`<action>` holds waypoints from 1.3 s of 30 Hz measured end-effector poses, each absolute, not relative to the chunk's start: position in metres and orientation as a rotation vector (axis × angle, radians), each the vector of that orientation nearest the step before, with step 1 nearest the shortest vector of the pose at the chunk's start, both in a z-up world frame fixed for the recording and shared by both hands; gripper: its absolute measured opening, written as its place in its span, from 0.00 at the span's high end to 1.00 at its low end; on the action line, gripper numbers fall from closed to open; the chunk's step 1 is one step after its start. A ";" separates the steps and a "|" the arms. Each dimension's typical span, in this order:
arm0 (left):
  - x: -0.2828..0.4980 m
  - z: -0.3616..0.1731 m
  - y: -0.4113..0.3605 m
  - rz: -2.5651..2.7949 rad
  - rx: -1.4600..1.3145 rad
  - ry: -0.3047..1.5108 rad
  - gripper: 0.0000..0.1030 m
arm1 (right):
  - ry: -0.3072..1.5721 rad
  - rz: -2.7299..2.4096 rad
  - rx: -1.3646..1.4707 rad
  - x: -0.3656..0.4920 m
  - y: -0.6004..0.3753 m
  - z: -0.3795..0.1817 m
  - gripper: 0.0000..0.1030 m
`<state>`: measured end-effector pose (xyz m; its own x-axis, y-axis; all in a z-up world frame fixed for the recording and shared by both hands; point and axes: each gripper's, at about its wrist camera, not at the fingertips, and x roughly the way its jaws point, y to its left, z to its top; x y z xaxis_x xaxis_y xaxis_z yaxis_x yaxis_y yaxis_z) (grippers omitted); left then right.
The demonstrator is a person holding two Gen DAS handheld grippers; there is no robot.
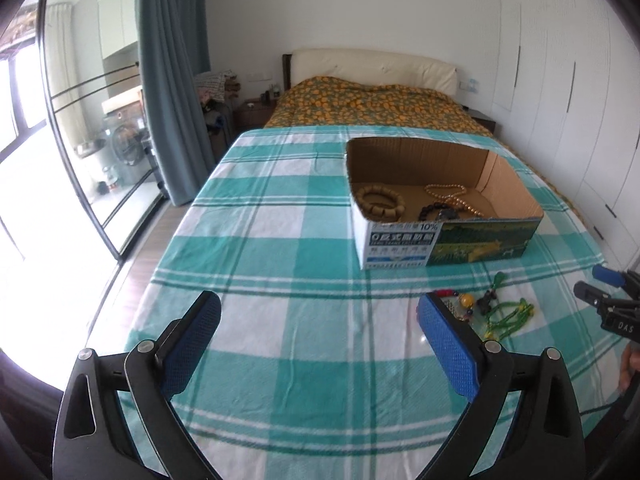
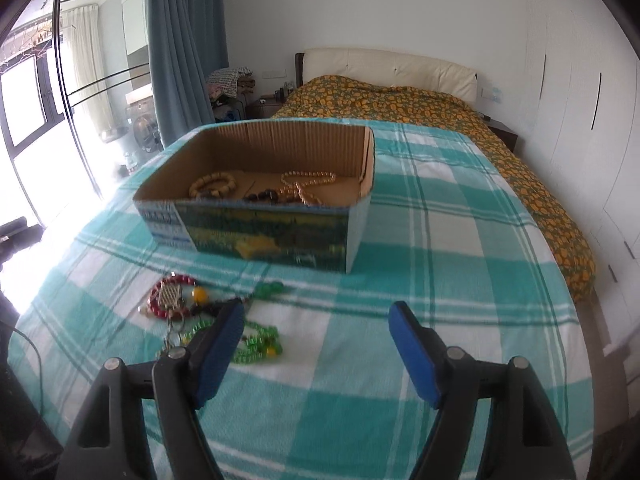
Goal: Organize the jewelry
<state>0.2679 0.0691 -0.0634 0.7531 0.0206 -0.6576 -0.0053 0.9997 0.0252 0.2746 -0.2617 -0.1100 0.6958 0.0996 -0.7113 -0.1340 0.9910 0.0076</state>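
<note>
An open cardboard box (image 1: pixel 400 244) (image 2: pixel 256 236) stands on the teal checked bedsheet (image 1: pixel 280 208). Inside lie a chunky wooden bead bracelet (image 1: pixel 380 198) (image 2: pixel 214 186), a dark bead bracelet (image 1: pixel 438 211) and a light bead necklace (image 1: pixel 452 194) (image 2: pixel 308 184). Loose jewelry lies in front of the box: a green bead string (image 1: pixel 508 316) (image 2: pixel 260 344), a red bead bracelet (image 2: pixel 170 294) and a yellow bead (image 1: pixel 466 301) (image 2: pixel 199 294). My left gripper (image 1: pixel 320 312) is open over bare sheet, left of the pile. My right gripper (image 2: pixel 318 320) is open, its left finger (image 2: pixel 220 344) over the green beads, nothing between the pads.
The bed runs on to an orange flowered quilt (image 1: pixel 380 104) and a cream headboard (image 1: pixel 372 66). A blue curtain (image 1: pixel 172 80) and glass doors (image 1: pixel 80 128) are on the left, white wardrobes (image 1: pixel 560 80) on the right. The right gripper's body (image 1: pixel 612 304) shows at the left view's right edge.
</note>
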 end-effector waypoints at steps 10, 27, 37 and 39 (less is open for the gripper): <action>0.211 -0.083 0.098 0.074 -0.075 0.748 0.02 | 0.877 0.063 0.004 0.222 -0.282 -0.156 0.26; 0.227 -0.173 0.063 0.021 -0.068 0.858 0.02 | 0.877 0.041 0.133 0.219 -0.289 -0.176 0.22; 0.236 -0.192 0.049 -0.001 -0.037 0.911 0.02 | 0.870 0.057 0.170 0.221 -0.287 -0.177 0.12; 0.236 -0.193 0.048 -0.003 -0.032 0.915 0.02 | 0.849 0.079 0.231 0.220 -0.293 -0.177 0.07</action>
